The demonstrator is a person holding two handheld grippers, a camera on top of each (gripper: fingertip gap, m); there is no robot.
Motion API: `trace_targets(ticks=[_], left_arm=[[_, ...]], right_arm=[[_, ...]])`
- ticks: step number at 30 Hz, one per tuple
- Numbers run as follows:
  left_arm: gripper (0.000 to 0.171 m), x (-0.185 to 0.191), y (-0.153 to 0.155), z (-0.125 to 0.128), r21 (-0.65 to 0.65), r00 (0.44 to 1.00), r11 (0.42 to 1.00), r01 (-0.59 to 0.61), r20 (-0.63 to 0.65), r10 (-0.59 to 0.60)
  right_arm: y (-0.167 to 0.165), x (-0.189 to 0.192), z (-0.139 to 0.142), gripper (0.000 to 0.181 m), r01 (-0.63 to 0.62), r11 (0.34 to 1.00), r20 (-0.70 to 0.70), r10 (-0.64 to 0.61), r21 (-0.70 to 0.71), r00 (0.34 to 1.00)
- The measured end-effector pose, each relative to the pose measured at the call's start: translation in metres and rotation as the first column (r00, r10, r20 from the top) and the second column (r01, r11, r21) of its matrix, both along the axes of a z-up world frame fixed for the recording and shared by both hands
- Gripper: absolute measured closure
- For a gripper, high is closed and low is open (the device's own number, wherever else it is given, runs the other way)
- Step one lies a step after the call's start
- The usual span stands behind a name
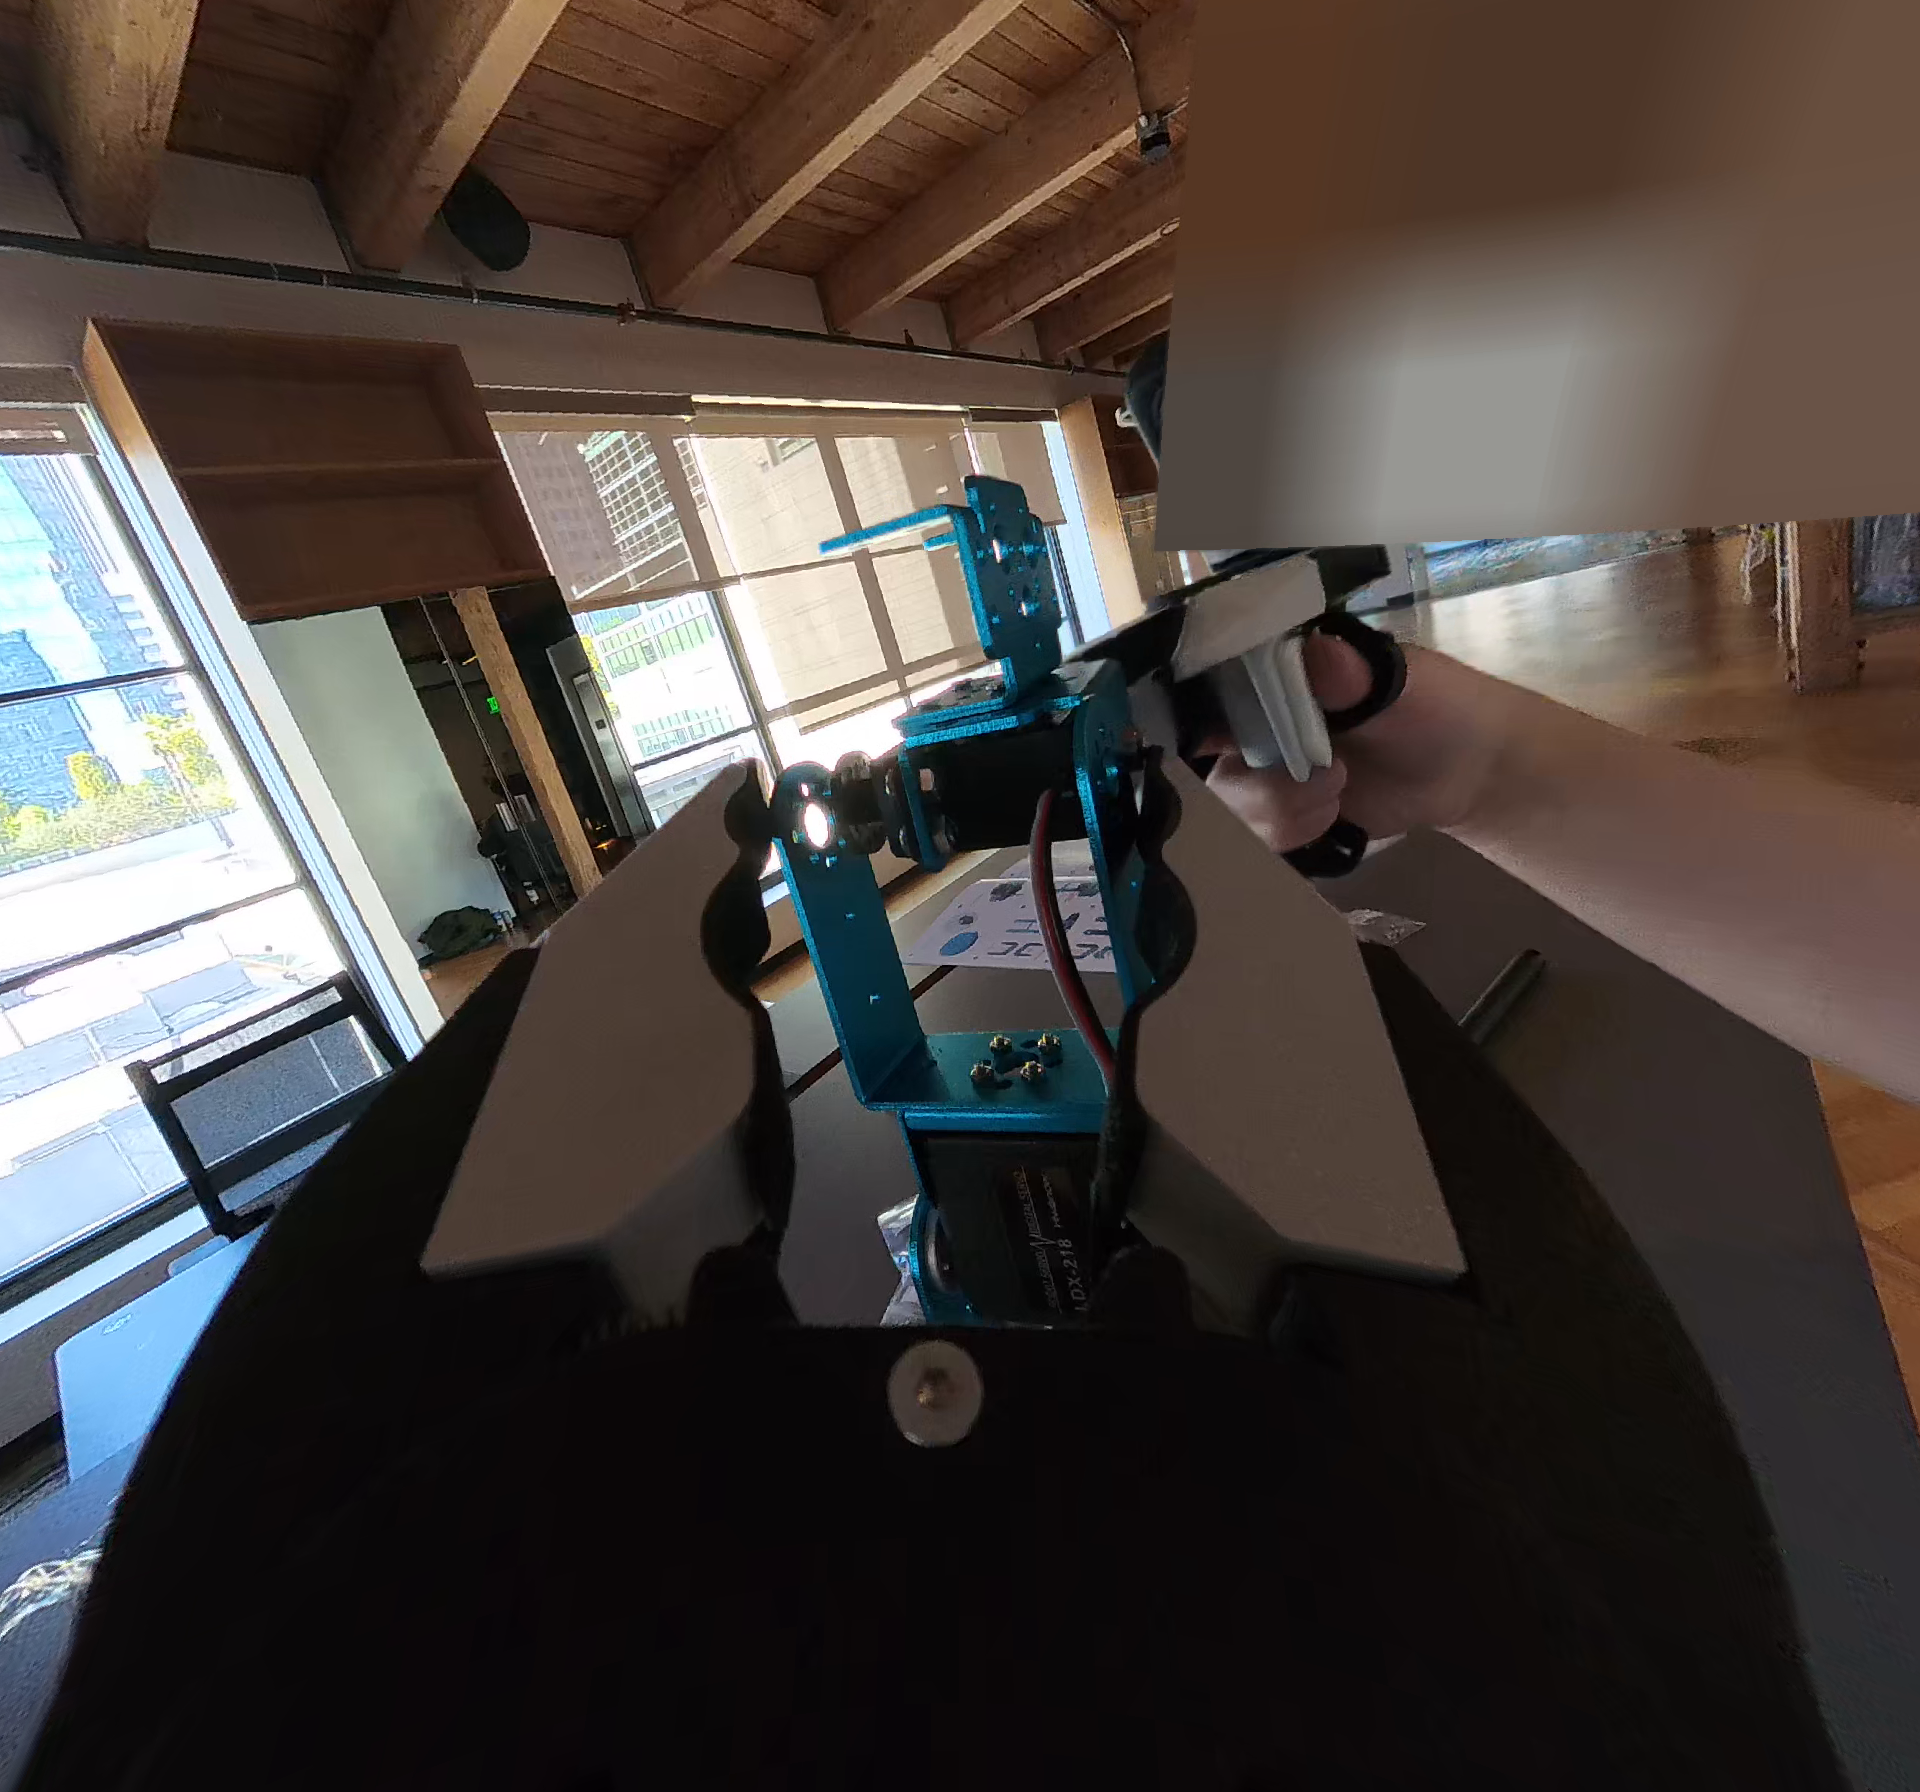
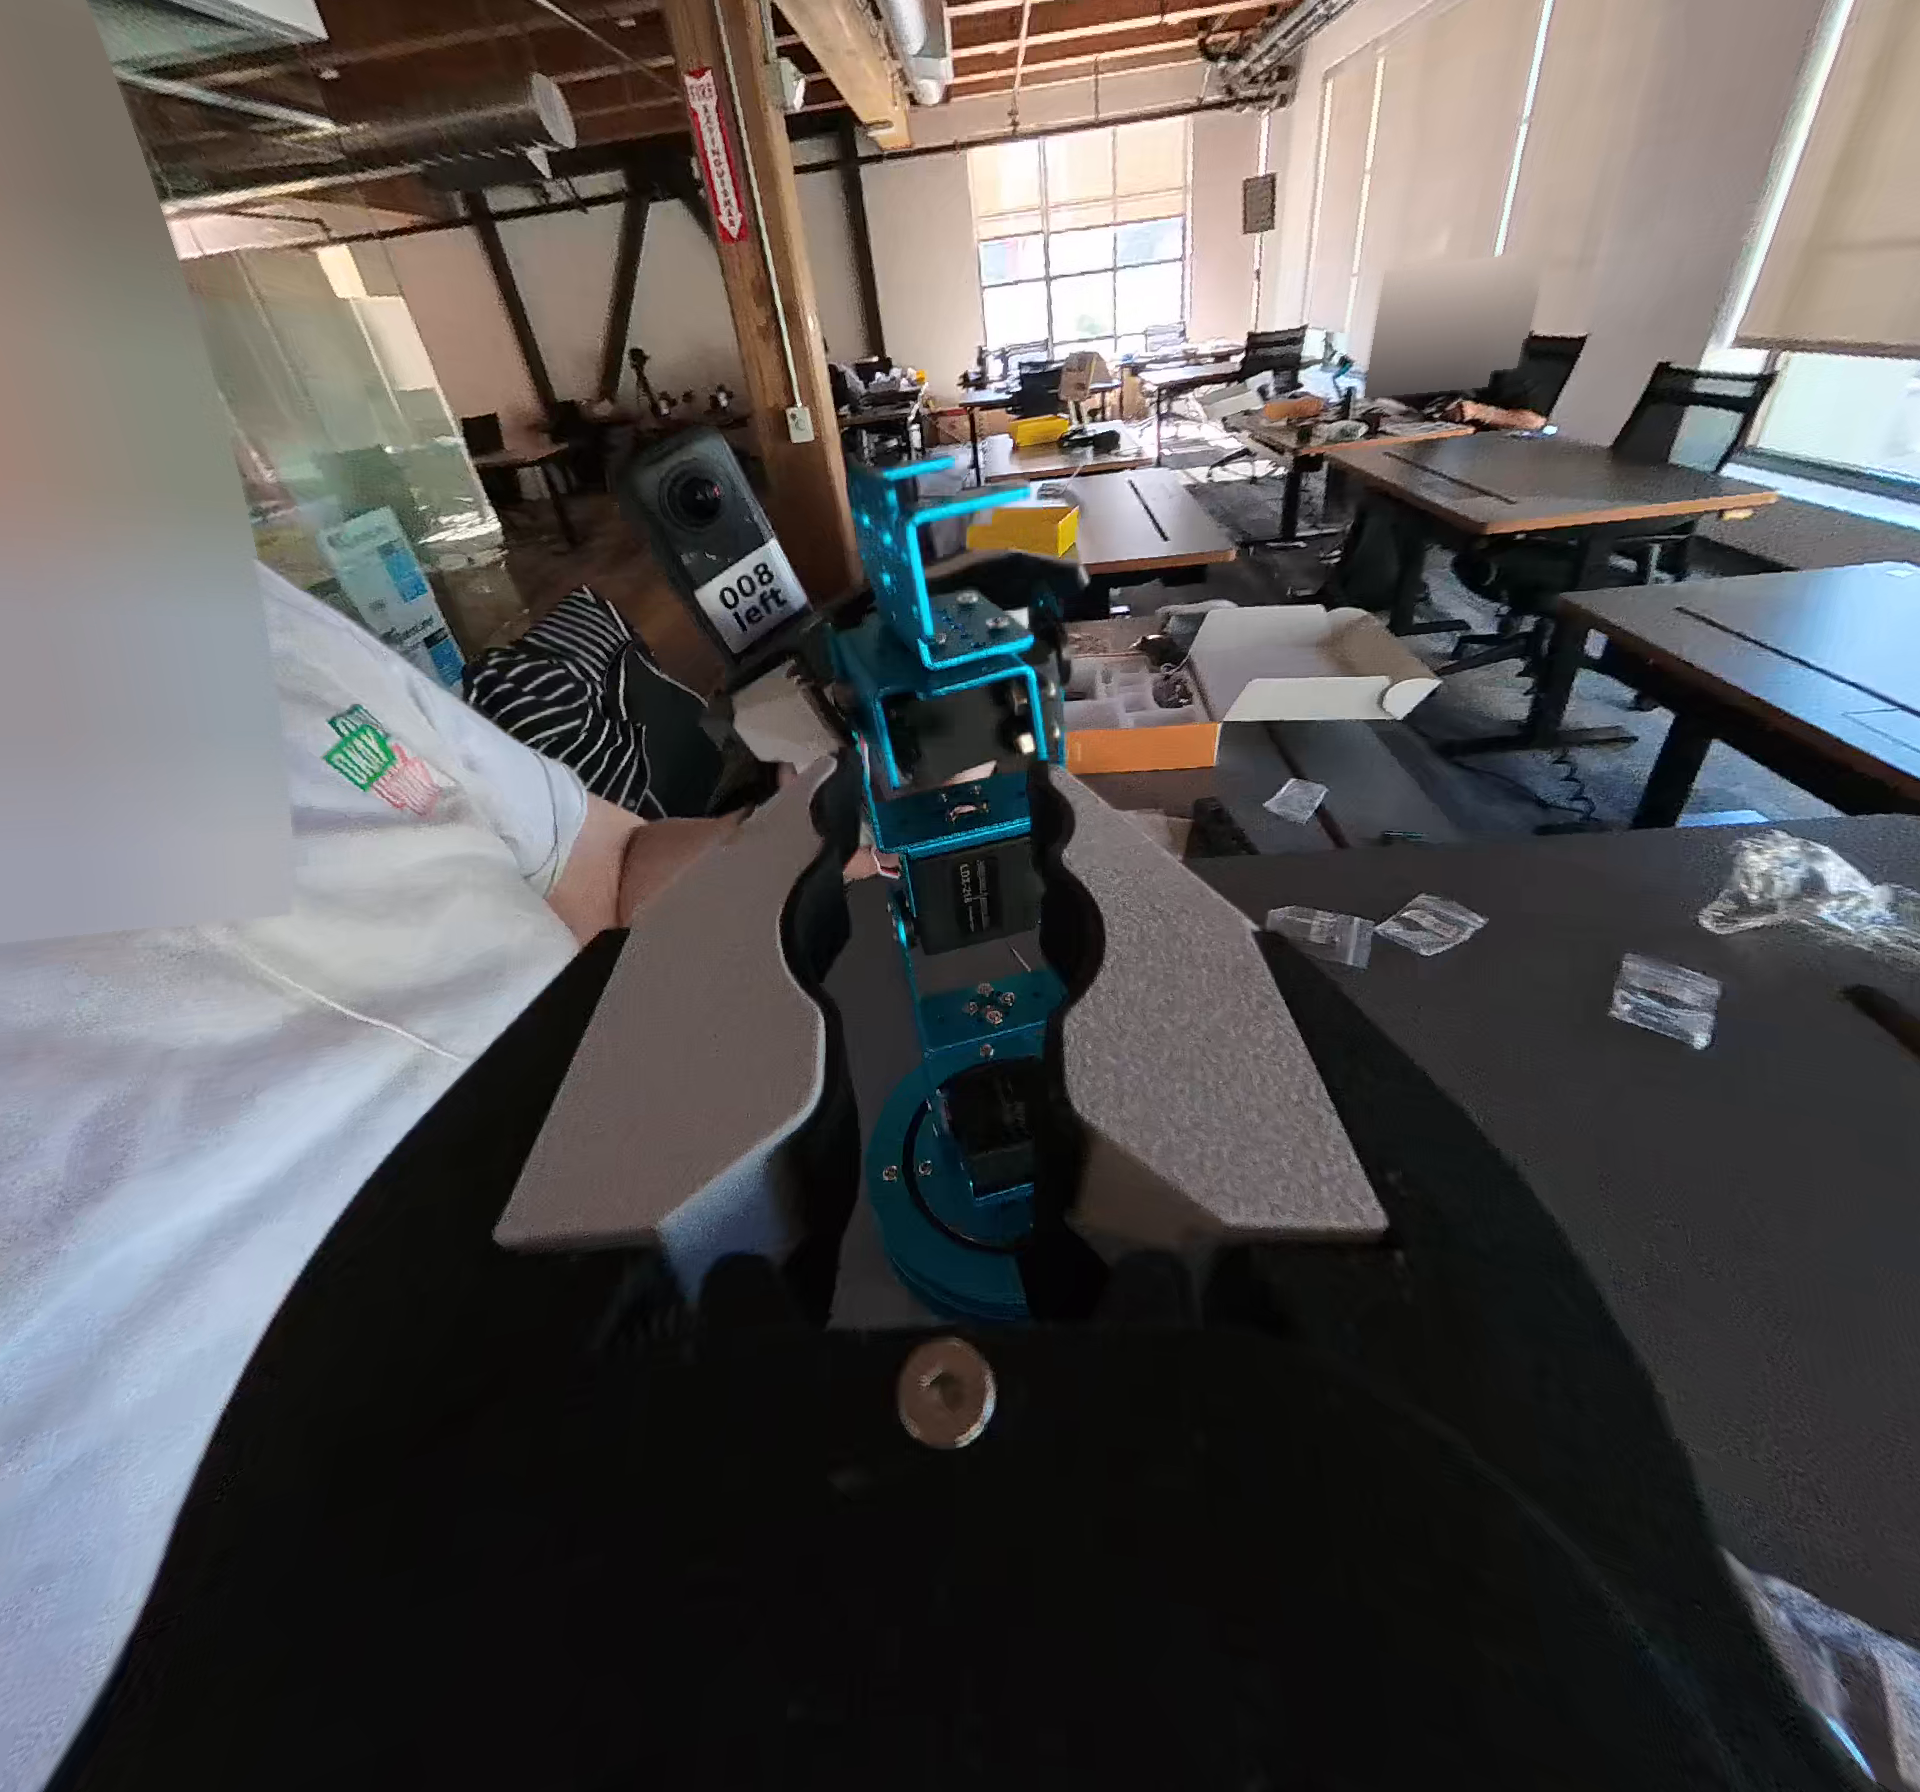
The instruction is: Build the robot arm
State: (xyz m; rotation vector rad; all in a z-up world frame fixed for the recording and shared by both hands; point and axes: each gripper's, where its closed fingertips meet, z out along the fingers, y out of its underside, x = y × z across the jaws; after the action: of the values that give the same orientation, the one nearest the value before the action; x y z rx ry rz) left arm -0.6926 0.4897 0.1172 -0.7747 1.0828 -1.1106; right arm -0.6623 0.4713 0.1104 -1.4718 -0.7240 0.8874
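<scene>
A blue metal robot-arm assembly (image 1: 883, 963) with black servos stands between both grippers. In the left wrist view my left gripper (image 1: 951, 797) is shut on its U-shaped bracket, pads against both bracket arms; a red and black wire (image 1: 1049, 911) runs down inside. The right gripper (image 1: 1174, 693), held by a hand, grips the upper servo block from the right. In the right wrist view my right gripper (image 2: 940, 786) is shut on the same assembly (image 2: 977, 1004) at the upper servo, above its round blue base (image 2: 904, 1192). The left gripper (image 2: 774, 734) shows beyond with its camera.
The dark table (image 2: 1558, 1171) carries small clear plastic bags (image 2: 1429, 921), an open box of parts (image 2: 1247, 693) and a printed sheet (image 1: 1018, 921). A metal rod (image 1: 1501, 994) lies at the right. A person in a white shirt (image 2: 260, 1067) stands close at the left. Desks and chairs stand behind. About 5 cm separates my left fingertips from my right.
</scene>
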Motion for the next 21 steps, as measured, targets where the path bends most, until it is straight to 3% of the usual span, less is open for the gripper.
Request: trace_targets(ticks=[3,7,19,21], left_arm=[[0.101,0.000,0.000,0.000,-0.001,1.000,1.000,-0.004,-0.008,0.004],[0.101,-0.002,0.004,0.001,-0.016,1.000,1.000,-0.015,-0.005,0.015],[0.101,0.000,0.002,0.000,-0.004,1.000,1.000,-0.019,-0.003,0.019],[0.102,0.000,0.002,0.000,-0.008,1.000,1.000,-0.015,-0.001,0.015]], right_arm=[[-0.001,-0.020,-0.002,0.156,-0.095,0.995,-0.001,0.095,0.007,0.995],[0.005,-0.023,0.004,0.162,-0.102,0.994,-0.022,0.103,0.048,0.994],[0.004,-0.011,0.005,0.152,-0.077,0.989,0.008,0.076,0.130,0.997],[0.005,-0.004,0.010,0.140,-0.047,0.983,-0.025,0.052,0.175,0.998]])
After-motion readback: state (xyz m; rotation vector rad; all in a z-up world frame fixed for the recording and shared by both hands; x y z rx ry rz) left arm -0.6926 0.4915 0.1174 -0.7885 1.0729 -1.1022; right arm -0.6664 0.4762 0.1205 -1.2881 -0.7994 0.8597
